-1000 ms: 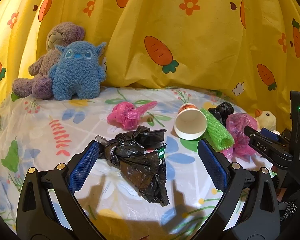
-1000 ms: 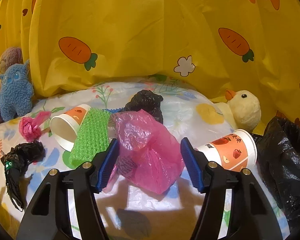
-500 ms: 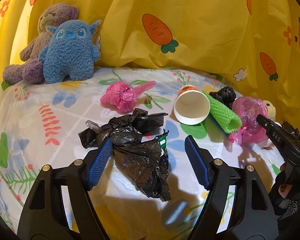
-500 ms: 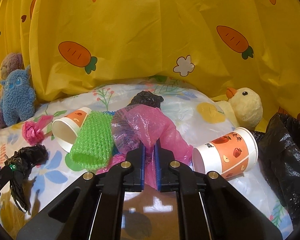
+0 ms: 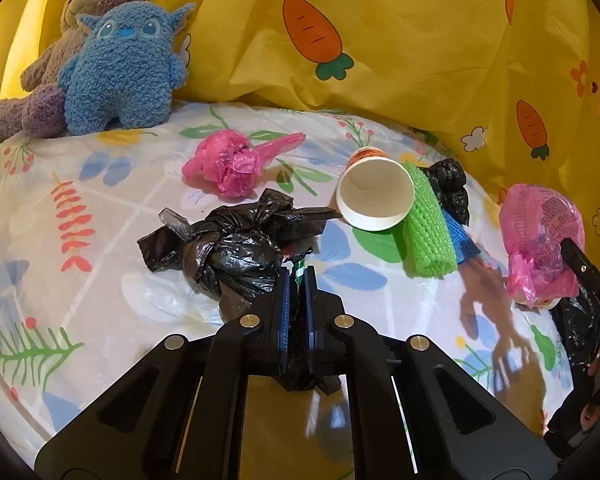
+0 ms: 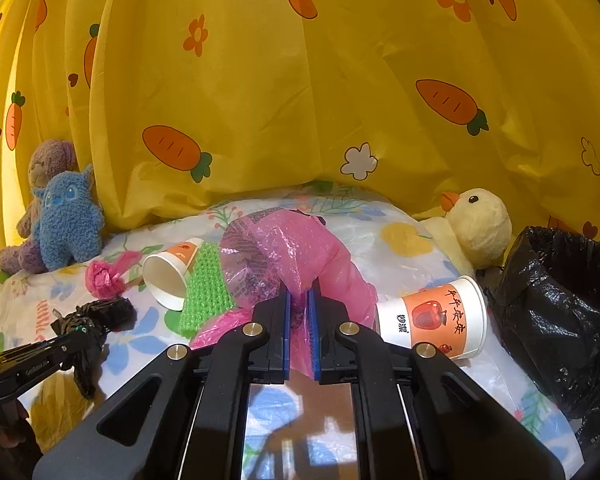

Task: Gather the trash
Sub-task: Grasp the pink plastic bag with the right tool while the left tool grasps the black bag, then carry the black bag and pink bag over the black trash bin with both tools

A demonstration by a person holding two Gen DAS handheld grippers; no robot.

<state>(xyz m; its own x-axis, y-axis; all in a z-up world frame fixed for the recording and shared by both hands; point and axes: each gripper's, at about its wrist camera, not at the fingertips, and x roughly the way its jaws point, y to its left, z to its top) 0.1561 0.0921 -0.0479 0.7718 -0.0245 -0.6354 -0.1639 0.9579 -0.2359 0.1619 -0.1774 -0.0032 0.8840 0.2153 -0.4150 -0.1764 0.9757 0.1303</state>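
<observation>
A: Trash is spread over the flowered white plastic sheet (image 5: 100, 184), and the black-lined bin (image 6: 560, 320) at its right edge is the landmark. How should both held pieces go in?

B: Lift straight up before swinging toward the bin. The crumpled black plastic bag (image 5: 228, 256), far from the bin, is limp film with a knotted neck, and the left gripper (image 5: 295, 292) is clamped on only a thin tail of it, so I'd expect it to dangle and drag.

A: And the other?

B: The right gripper (image 6: 298, 312) is pinched on the translucent pink plastic bag (image 6: 296, 252), near the bin. It is light, crinkly and puffed, with mesh inside; it could brush the orange-printed paper cup (image 6: 436, 320) lying on its side just beside the bin.

A: What remains?

B: A second white paper cup (image 5: 374, 192), rigid and open-mouthed, touching a green foam net sleeve (image 5: 428, 220), springy and tubular; farther from the bin, a small knotted pink bag wad (image 5: 232, 160). Beyond the sleeve, a small black bag lump (image 5: 450, 188).
</observation>
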